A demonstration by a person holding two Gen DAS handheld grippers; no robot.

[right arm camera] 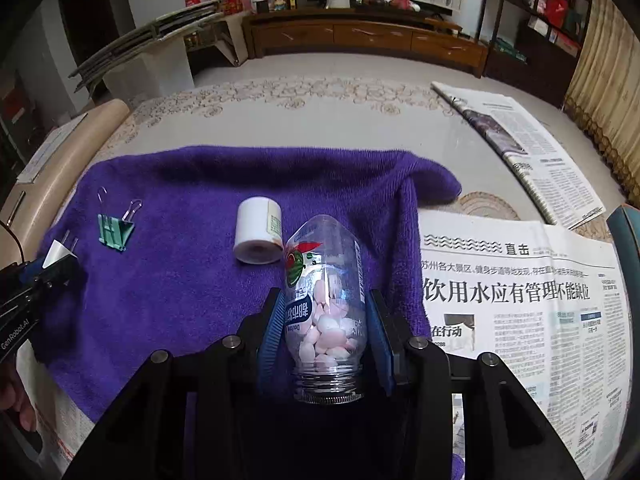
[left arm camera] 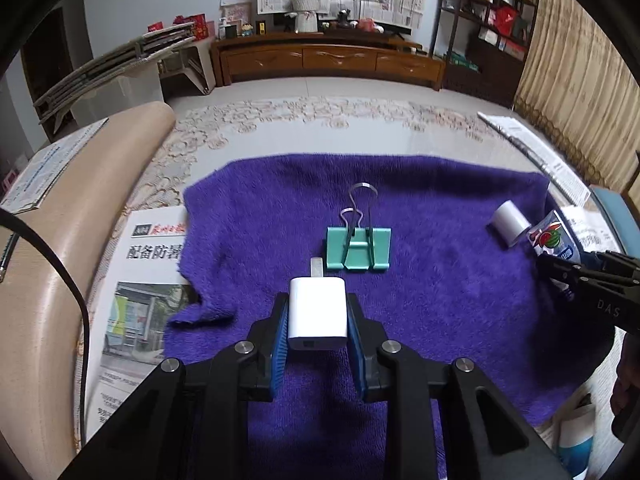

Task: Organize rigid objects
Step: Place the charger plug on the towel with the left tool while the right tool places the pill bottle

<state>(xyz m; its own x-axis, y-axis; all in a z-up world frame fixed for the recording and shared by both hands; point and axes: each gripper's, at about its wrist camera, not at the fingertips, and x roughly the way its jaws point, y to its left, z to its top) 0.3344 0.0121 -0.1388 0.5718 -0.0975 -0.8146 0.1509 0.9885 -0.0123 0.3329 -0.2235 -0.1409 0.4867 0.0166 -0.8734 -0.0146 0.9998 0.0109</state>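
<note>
My left gripper (left arm camera: pixel 317 306) is shut on a white charger plug (left arm camera: pixel 318 316), its prongs pointing away over the purple towel (left arm camera: pixel 440 300). Just beyond it a green binder clip (left arm camera: pixel 357 249) lies on the towel. My right gripper (right arm camera: pixel 326 296) is shut on a clear, capless bottle (right arm camera: pixel 326 268) of pink and white candies, its open mouth facing the camera. A white cylinder (right arm camera: pixel 259 236) lies on its side on the towel (right arm camera: pixel 192 184) just left of the bottle. The clip (right arm camera: pixel 115 232) and the held plug (right arm camera: pixel 60 254) appear at the left in the right wrist view.
Newspapers (right arm camera: pixel 520 300) cover the table right of the towel, and another newspaper (left arm camera: pixel 136 280) lies at its left. A beige padded chair back (left arm camera: pixel 60 240) stands along the left edge. A blue chair edge (right arm camera: pixel 626 232) shows at the far right.
</note>
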